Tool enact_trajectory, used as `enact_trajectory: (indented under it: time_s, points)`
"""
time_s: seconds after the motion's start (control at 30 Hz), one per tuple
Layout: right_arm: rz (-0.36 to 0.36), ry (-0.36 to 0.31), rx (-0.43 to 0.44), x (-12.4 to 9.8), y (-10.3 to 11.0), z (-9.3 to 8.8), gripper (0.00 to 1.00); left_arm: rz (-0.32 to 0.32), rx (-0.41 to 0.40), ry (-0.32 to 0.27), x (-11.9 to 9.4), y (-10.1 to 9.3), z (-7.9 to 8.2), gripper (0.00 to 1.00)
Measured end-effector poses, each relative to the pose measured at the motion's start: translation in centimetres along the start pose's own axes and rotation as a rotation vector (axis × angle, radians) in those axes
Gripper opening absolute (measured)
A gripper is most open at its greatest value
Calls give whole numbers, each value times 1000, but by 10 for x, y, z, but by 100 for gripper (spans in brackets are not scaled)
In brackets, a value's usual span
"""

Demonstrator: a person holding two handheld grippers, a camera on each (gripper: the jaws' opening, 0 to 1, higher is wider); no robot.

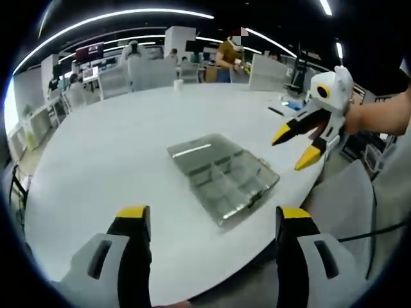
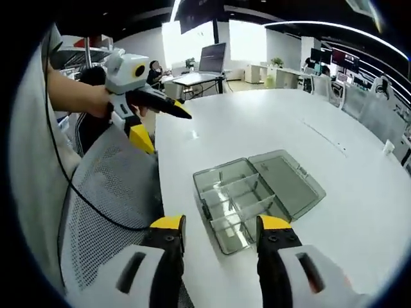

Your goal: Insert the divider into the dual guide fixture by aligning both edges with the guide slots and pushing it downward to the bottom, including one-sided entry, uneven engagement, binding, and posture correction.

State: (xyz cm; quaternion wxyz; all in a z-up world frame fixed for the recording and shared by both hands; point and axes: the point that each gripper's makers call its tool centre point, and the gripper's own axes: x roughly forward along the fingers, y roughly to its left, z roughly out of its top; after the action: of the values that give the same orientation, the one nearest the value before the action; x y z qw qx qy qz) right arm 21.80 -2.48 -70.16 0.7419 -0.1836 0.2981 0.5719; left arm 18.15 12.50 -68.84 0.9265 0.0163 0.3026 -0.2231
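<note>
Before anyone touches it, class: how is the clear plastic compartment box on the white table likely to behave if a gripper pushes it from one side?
The compartment box looks thin-walled and see-through, so probably light. Lying flat on the smooth white table, it would likely slide, not tip. Its open lid lies flat alongside, so the box may pivot or flex at the hinge.

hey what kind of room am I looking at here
Most likely an open-plan office. A big white table has mesh chairs along it, desks with monitors stand behind, and long strip lights run across the dark ceiling.
</note>
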Motion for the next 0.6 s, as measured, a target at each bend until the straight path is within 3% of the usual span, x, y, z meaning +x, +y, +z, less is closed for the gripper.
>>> enact_trajectory:
  time_s: [0.6]
  points:
    - [-21, -24, 50, -18, 8, -6, 46, 28, 30, 31, -4, 33, -18, 76]
